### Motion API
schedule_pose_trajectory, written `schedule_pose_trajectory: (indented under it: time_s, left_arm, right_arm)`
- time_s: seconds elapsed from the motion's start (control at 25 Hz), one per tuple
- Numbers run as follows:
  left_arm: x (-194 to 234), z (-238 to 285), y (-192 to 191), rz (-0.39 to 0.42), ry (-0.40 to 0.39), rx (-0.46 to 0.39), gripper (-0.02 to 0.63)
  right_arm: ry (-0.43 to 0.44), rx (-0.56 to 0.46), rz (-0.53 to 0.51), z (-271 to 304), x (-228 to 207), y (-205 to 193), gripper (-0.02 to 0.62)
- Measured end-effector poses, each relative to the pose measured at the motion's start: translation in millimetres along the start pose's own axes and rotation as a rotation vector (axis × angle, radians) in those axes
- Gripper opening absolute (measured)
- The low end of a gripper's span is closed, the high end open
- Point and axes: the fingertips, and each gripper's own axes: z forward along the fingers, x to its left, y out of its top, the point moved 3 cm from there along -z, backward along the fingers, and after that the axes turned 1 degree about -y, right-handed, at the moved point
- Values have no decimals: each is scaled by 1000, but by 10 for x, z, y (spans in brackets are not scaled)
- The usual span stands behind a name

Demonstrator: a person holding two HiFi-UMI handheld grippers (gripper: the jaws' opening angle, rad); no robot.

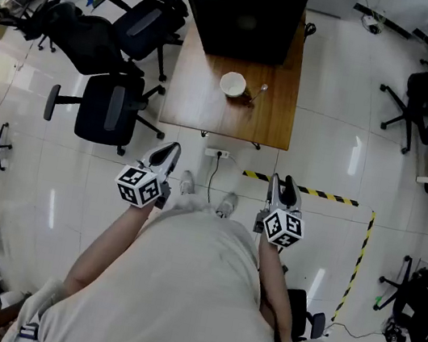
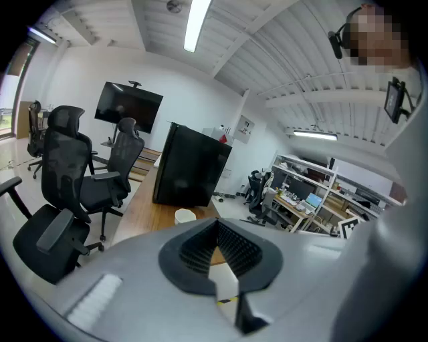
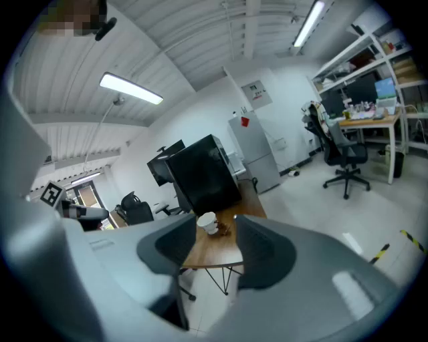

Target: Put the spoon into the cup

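A white cup (image 1: 232, 84) stands near the middle of the wooden table (image 1: 201, 106). The spoon (image 1: 258, 92) lies just right of it, beside a small dark object. Both grippers are held in the air over the floor, well short of the table. My left gripper (image 1: 172, 151) is shut with nothing in it; past its joined jaws the left gripper view shows the cup (image 2: 185, 216). My right gripper (image 1: 284, 183) is open and empty. In the right gripper view the cup (image 3: 207, 222) and the table (image 3: 214, 250) show through the gap between its jaws.
A large black box (image 1: 243, 7) fills the table's far end. Office chairs (image 1: 110, 107) stand left of the table. A power strip (image 1: 215, 153) with a cable lies on the floor at the near table edge, and yellow-black tape (image 1: 316, 194) marks the floor to the right.
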Motion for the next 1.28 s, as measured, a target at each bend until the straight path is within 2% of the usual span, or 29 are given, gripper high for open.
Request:
schedule_pose_trajectory:
  time_s: [0.2, 0.44, 0.76, 0.92, 1.04, 1.16, 1.28]
  left_arm:
    - [-151, -18, -58, 21, 4, 3, 0]
    - [-226, -98, -217, -7, 23, 3, 0]
    - [33, 19, -125, -35, 16, -3, 0]
    - [175, 246, 54, -36, -22, -2, 0]
    - [323, 501, 348, -5, -71, 11, 0]
    - [536, 499, 606, 30, -76, 18, 0]
    - [627, 805, 799, 49, -120, -29, 0]
  right_arm:
    - [9, 14, 43, -139, -155, -127, 170]
    - [25, 43, 40, -139, -241, -180, 156]
    - [36, 49, 9, 166, -52, -65, 149]
    - [18, 52, 2, 323, 34, 49, 144]
    - [-18, 33, 22, 507, 96, 195, 144]
    - [-25, 33, 61, 656, 289, 201, 143]
    - [-48, -13, 32, 827, 243, 373, 141]
